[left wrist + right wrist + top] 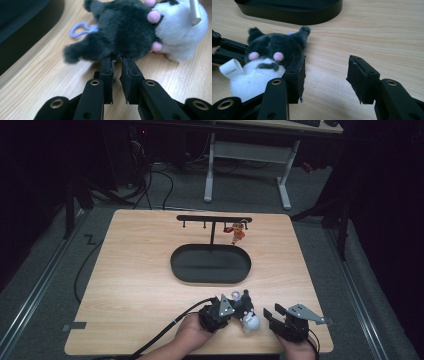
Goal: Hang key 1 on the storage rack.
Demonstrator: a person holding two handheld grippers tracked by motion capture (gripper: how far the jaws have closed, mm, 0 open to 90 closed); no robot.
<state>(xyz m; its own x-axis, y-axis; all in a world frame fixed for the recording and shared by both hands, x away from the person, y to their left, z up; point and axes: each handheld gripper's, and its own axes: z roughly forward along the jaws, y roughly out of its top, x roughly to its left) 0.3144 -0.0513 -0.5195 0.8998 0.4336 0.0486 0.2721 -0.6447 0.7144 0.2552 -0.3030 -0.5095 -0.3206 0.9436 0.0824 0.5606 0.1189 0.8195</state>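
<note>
Plush toy point(125, 30) near table's point(130, 270) front edge — left tool point(116, 62) nearly closed against it, right tool point(325, 75) wide, empty.

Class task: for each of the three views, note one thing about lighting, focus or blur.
High view: the wooden table is lit, the surroundings fall into near-black. Left gripper view: the plush toy looks soft and slightly blurred, while the left gripper is sharper. Right gripper view: even light, the black tray is soft with distance.
</note>
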